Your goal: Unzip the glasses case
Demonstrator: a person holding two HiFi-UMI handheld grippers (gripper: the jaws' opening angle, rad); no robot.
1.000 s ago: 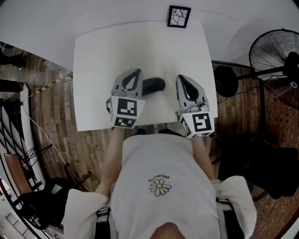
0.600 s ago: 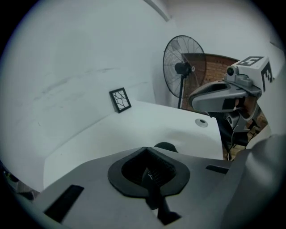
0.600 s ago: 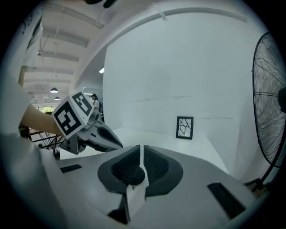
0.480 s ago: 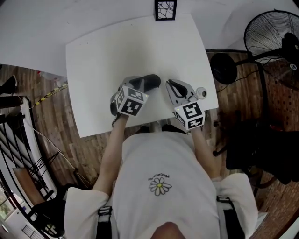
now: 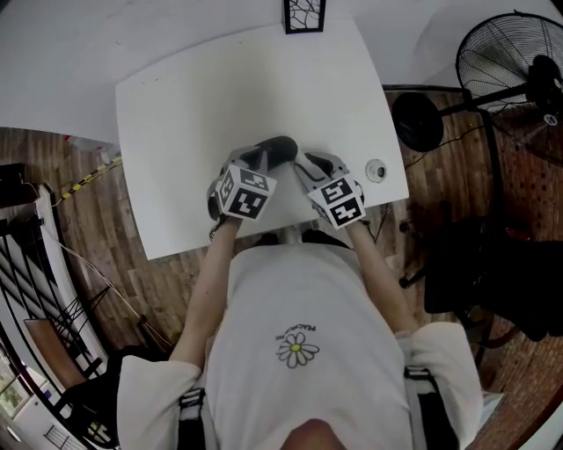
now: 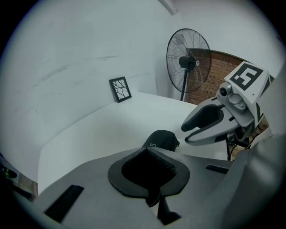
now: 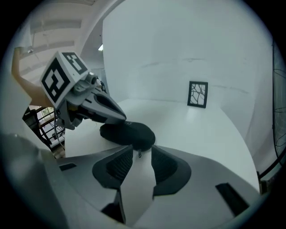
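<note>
Black glasses case (image 5: 280,151) lies on the white table (image 5: 176,105), nearer the near edge than the far one. Past the case there is wide bare tabletop, up to a framed pattern card (image 5: 303,15) at the far edge. Right of the case, a small round knob (image 5: 376,170) sits by the table's right edge; a fan (image 5: 510,70) stands off the table, further right.

At the case's left end, the left claw (image 6: 149,151) is pressed together and empty; contact with the case is unclear. At the case's near end, the right claw (image 7: 142,150) is opening, with the zipper pull (image 7: 139,154) in the gap and the pads not on it.

Pale mark on the case is unreadable; the shirt (image 5: 299,299) print text is too small to read.
</note>
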